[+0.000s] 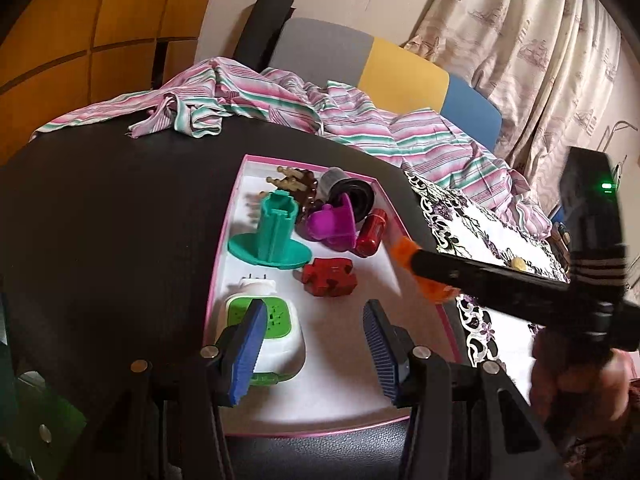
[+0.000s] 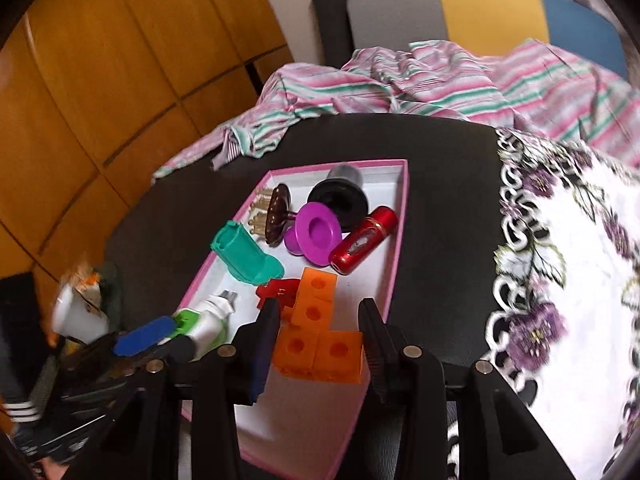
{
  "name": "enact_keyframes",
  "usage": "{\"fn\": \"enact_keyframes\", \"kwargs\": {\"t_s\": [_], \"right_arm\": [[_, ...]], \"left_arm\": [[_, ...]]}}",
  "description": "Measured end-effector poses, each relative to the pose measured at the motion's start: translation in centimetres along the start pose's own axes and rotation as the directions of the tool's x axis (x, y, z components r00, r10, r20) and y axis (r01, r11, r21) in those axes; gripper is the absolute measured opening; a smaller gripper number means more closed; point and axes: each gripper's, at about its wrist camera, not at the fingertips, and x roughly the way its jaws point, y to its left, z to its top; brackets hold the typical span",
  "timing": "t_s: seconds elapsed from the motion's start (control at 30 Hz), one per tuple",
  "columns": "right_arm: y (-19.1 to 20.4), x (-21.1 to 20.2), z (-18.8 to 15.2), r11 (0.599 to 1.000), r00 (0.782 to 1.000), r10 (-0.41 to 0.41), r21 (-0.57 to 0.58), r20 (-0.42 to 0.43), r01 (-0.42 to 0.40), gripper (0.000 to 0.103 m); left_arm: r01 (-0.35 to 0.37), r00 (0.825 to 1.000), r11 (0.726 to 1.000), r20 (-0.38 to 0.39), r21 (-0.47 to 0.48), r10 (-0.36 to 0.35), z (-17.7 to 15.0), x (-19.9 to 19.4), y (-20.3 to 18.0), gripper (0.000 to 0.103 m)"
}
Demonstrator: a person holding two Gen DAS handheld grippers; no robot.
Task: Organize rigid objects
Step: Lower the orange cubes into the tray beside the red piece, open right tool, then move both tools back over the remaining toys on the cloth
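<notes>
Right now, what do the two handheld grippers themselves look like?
Both are black plastic frames with round silver screws. The left gripper has blue ribbed pads. The right gripper has darker pads, and its body carries a small green light and white stripes.

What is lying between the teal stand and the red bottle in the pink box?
The purple funnel-shaped piece lies between the teal stand and the red bottle, clearest in the right wrist view.

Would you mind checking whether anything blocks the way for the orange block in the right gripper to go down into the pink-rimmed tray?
Nothing visible does. The right gripper holds the orange block over bare white floor in the tray; the red puzzle piece lies just beyond.
</notes>
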Motion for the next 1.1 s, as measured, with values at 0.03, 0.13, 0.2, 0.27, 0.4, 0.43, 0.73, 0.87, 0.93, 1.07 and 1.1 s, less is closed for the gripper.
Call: {"fn": "enact_keyframes", "kwargs": {"t_s": [0.03, 0.13, 0.2, 0.27, 0.4, 0.43, 0.73, 0.87, 0.93, 1.07, 1.1], "right_arm": [[0.3, 0.6, 0.1, 1.000, 1.000, -0.016, -0.016, -0.006, 0.015, 0.041], [0.9, 2.0, 0.5, 0.997, 0.999, -0.050, -0.053, -0.012, 0.050, 0.040], [1.2, 2.8, 0.7, 0.995, 0.997, -0.071, -0.076, -0.017, 0.069, 0.037], [1.3, 3.3, 0.8, 0.992, 0.996, -0.093, -0.090, -0.014, 0.092, 0.037], [1.3, 3.4, 0.9, 0.987, 0.993, -0.121, -0.110, -0.008, 0.119, 0.037], [1.0, 3.0, 0.8, 0.988, 0.993, -0.119, -0.099, 0.003, 0.119, 0.037], [-1.2, -0.7, 0.4, 0.994, 0.993, -0.112, 0.010, 0.040, 0.112, 0.041], [-1.9, -1.8, -0.1, 0.992, 0.992, -0.123, 0.028, 0.031, 0.122, 0.043], [-2.3, -2.4, -0.4, 0.991, 0.991, -0.128, 0.034, 0.028, 0.127, 0.046], [-3.2, -3.7, -0.8, 0.989, 0.989, -0.146, 0.036, 0.032, 0.145, 0.046], [-3.5, -3.9, -0.9, 0.988, 0.988, -0.150, 0.040, 0.030, 0.149, 0.046]], "left_arm": [[0.000, 1.000, 1.000, 0.001, -0.006, 0.000, -0.1, -0.2, 0.2, 0.050], [0.010, 1.000, 1.000, 0.013, -0.023, -0.010, -0.1, -0.7, 0.7, 0.050], [0.021, 1.000, 0.999, 0.021, -0.029, -0.021, 0.1, -1.0, 0.9, 0.050], [0.023, 0.999, 0.999, 0.034, -0.034, -0.022, 0.1, -1.3, 1.1, 0.050], [0.028, 0.998, 0.998, 0.053, -0.051, -0.025, 0.4, -1.9, 1.4, 0.050], [0.029, 0.998, 0.998, 0.057, -0.056, -0.025, 0.4, -1.9, 1.4, 0.050], [0.080, 0.996, 0.996, 0.037, -0.045, -0.078, 0.2, -1.6, 0.1, 0.050], [0.098, 0.995, 0.995, 0.016, -0.007, -0.097, -0.2, -1.3, -1.2, 0.050], [0.104, 0.995, 0.995, 0.010, 0.006, -0.104, -0.3, -1.2, -1.8, 0.050], [0.124, 0.992, 0.992, -0.007, 0.035, -0.124, -0.5, -1.0, -3.2, 0.050], [0.130, 0.991, 0.991, -0.013, 0.043, -0.130, -0.6, -0.9, -3.6, 0.050]]}}
